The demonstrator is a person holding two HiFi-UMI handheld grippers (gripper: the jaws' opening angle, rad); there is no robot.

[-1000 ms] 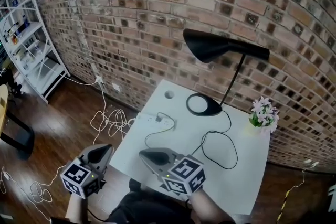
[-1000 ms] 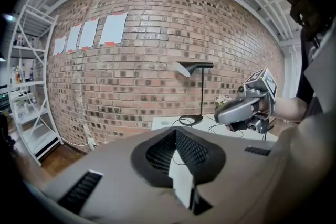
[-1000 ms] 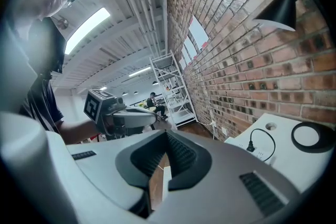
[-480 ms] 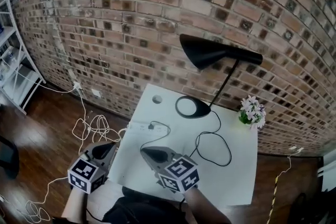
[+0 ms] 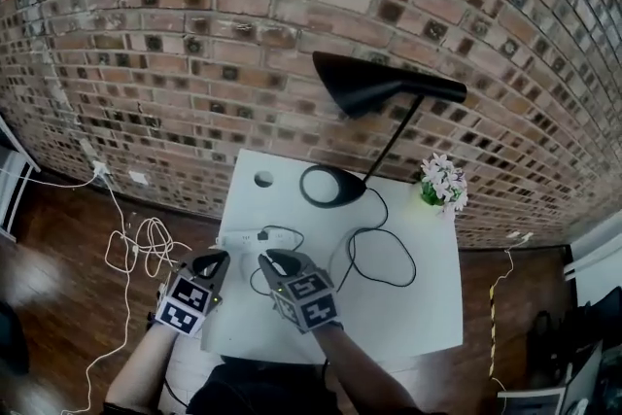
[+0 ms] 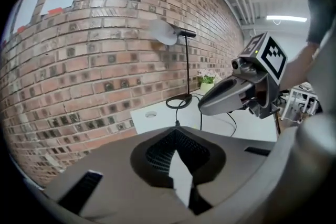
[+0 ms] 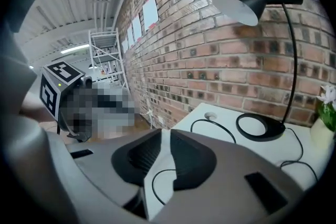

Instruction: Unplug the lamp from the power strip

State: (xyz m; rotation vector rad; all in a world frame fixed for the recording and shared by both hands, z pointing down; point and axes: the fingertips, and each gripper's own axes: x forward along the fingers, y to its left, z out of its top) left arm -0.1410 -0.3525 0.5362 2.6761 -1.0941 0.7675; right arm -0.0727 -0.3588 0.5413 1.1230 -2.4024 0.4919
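Head view puts the power strip on the white table near its 9 o'clock edge, with the lamp's plug a small dark spot in it. The strip lies just past both gripper tips, at 12 o'clock from them. The lamp stands at 1 o'clock against the brick wall, and its cord loops slackly across the tabletop.

The left gripper has its tips together and is empty. The right gripper has just been opening its jaws to a narrow slit, with nothing between them.

The plug looks rigid and is probably held only by friction, while the strip seems light enough to lift or slide with it. Pinning the strip with one claw and taking the plug body with the other would suit. The limp cord is a poor handle.

The plug is too small to show its shape or the socket layout. In the left gripper view the strip is hidden behind that gripper's own jaws
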